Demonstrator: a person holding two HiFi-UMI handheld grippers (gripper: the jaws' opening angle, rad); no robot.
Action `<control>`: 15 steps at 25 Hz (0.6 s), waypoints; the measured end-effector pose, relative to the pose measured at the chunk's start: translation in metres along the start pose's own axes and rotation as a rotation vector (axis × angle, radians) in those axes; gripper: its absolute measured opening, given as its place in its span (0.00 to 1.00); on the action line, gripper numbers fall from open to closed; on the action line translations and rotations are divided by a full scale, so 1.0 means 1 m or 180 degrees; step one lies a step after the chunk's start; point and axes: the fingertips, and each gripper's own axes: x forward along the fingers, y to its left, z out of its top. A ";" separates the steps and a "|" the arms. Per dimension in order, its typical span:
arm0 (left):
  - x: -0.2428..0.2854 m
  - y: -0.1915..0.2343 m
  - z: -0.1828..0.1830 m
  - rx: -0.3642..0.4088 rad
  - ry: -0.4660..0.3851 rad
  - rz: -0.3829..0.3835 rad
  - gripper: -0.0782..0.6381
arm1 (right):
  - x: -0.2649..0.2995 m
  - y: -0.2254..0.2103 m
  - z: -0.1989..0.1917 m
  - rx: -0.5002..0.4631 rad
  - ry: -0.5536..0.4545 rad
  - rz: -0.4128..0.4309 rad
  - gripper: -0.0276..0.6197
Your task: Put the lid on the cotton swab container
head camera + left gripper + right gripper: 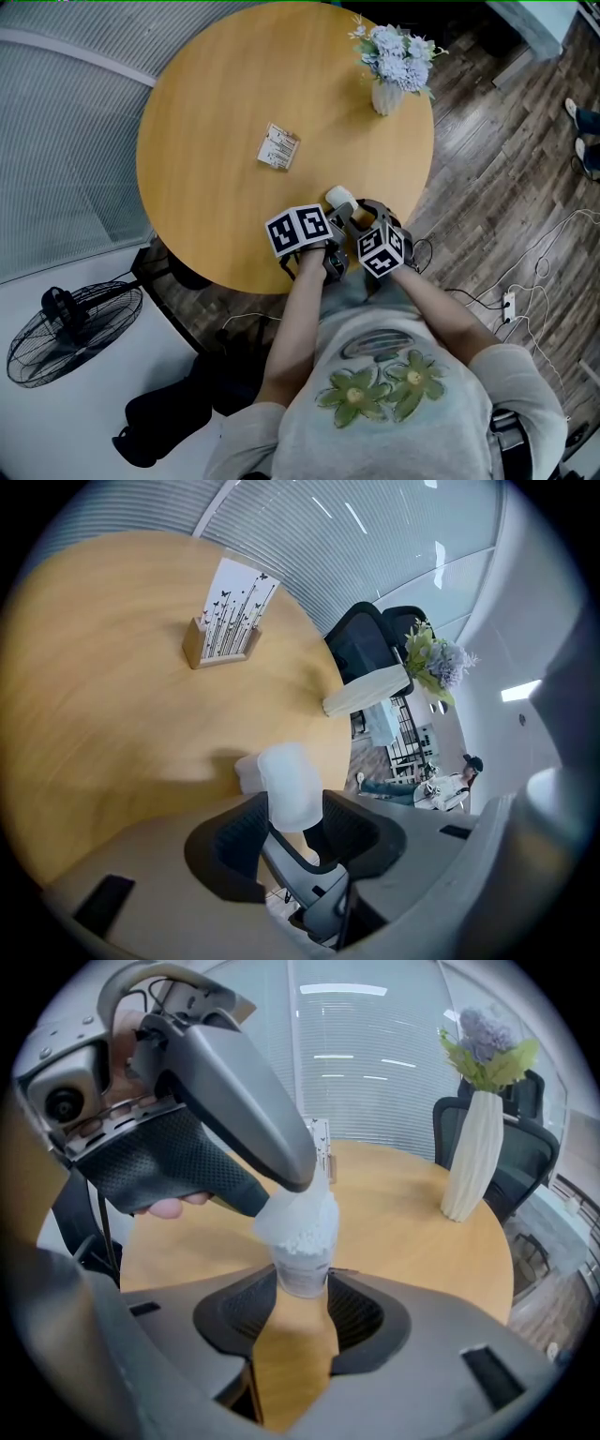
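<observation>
My right gripper [302, 1299] is closed partway on the cotton swab container [302, 1267], steadying it against the push from above. My left gripper [291, 808] pinches the lid [289, 780] over the container's mouth, though I can't quite tell if it has seated. We work close to the table [216, 141] edge. There is bare wood ahead, and the vase [386, 96] stands well apart.

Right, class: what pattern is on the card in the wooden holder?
The card has black stems and butterflies on white; left gripper view shows it best.
</observation>
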 end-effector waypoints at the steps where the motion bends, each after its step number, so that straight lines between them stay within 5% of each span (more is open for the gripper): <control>1: 0.001 0.001 0.000 0.0003 0.0004 0.0012 0.36 | 0.000 0.000 0.000 -0.0003 0.0004 0.0004 0.32; 15: 0.011 0.001 0.000 0.0037 0.0068 0.0156 0.36 | 0.000 0.000 0.000 -0.0022 0.0005 0.0029 0.32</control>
